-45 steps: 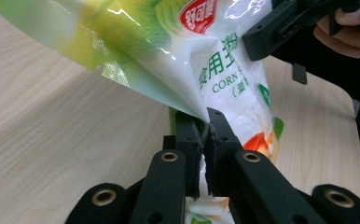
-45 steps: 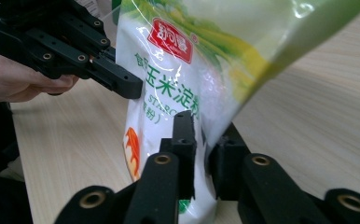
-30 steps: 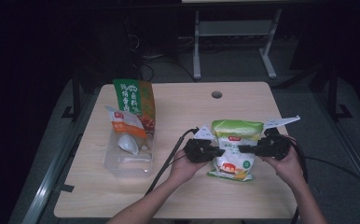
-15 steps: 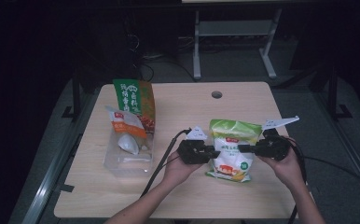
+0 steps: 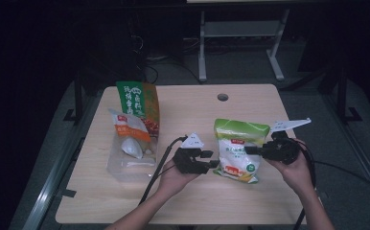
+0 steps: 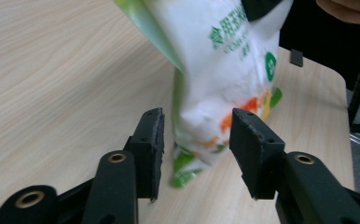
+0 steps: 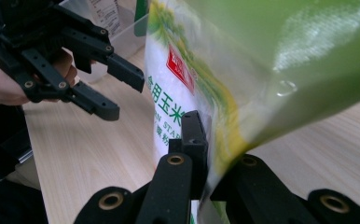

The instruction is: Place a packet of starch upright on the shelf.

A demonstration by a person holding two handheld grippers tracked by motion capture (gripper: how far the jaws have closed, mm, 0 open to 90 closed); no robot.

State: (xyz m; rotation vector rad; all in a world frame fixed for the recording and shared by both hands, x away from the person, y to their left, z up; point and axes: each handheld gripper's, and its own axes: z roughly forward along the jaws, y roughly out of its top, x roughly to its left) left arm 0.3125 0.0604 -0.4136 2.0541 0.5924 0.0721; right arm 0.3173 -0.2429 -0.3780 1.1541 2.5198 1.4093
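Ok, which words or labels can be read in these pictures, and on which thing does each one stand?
"用玉米": on the white and green bag.
"N STA": under it on that bag, the rest of the line hidden.
Green pouch and orange packet: print too blurred to read.

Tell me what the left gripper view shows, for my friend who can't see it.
A soft white and green plastic food bag with orange print hangs between the open jaws of the left black tool, its bottom corner near the pale wooden table. The jaws stand on either side of the bag, not yet closed on it.
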